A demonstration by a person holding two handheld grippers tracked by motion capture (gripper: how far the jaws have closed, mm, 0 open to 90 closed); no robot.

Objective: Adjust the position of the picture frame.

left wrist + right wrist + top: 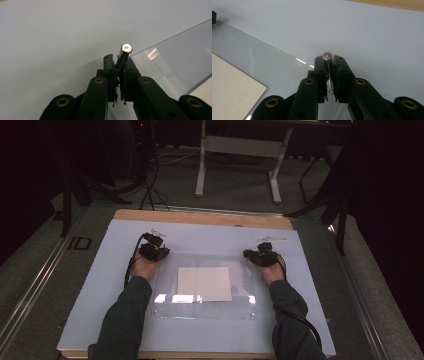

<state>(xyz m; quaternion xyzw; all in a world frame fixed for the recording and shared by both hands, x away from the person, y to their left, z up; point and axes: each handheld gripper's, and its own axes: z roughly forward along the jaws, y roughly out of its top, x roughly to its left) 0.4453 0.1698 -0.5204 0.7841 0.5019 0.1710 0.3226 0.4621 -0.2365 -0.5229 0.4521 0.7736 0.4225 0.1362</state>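
My left gripper [120,65] is clamped on a metal standoff [124,55] just over the far left corner of the clear sheet [165,275]. My right gripper [330,65] is clamped on a small screw [327,56] at the sheet's far right corner. A white paper [204,283] lies under the sheet's middle. Beyond both sheet edges the pale blue surface [100,285] lies bare toward its wooden rim [200,217].

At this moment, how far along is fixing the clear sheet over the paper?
Done: the clear sheet lies over the paper, with two small fasteners at its near corners. In hand: the left gripper is shut on a metal pin, the right gripper on a round-headed pin, each at a far corner. Left: seating both.
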